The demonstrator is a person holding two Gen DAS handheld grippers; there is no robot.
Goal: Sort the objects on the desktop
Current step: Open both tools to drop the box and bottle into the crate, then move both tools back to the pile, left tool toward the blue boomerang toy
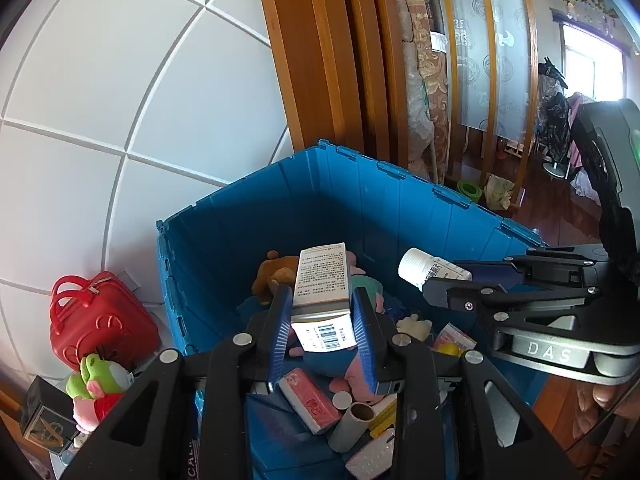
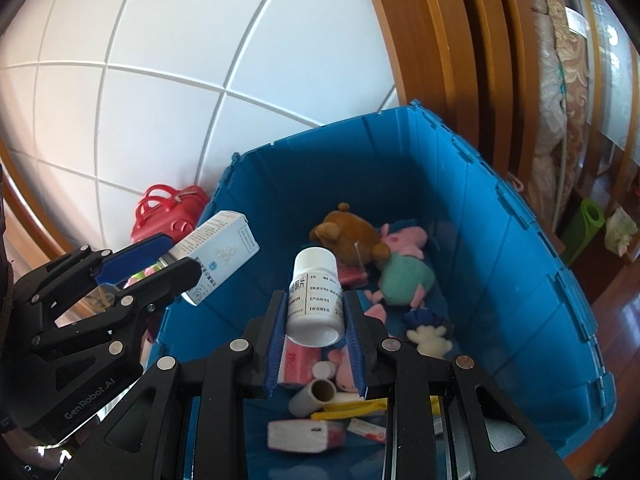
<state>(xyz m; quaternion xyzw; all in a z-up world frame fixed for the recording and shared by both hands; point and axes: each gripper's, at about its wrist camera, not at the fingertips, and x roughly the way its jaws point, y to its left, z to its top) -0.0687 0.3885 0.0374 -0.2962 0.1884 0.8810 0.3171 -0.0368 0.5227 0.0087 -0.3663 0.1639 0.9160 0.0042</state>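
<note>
My left gripper (image 1: pixel 323 312) is shut on a white medicine box (image 1: pixel 323 280) with a barcode, held above the open blue crate (image 1: pixel 400 200). My right gripper (image 2: pixel 315 312) is shut on a white pill bottle (image 2: pixel 314 292), also over the blue crate (image 2: pixel 500 240). In the left wrist view the right gripper (image 1: pixel 428 280) reaches in from the right with the pill bottle (image 1: pixel 420 266). The right wrist view shows the left gripper (image 2: pixel 160 256) at the left with the medicine box (image 2: pixel 218 254) over the crate's left rim.
Inside the crate lie a brown bear (image 2: pixel 344 232), a pink pig plush (image 2: pixel 404 264), pink boxes (image 1: pixel 308 398), a grey tube (image 1: pixel 354 420) and yellow items. A red case (image 1: pixel 96 316) and a green frog toy (image 1: pixel 96 376) sit left of the crate. Wooden door frames (image 1: pixel 320 60) stand behind.
</note>
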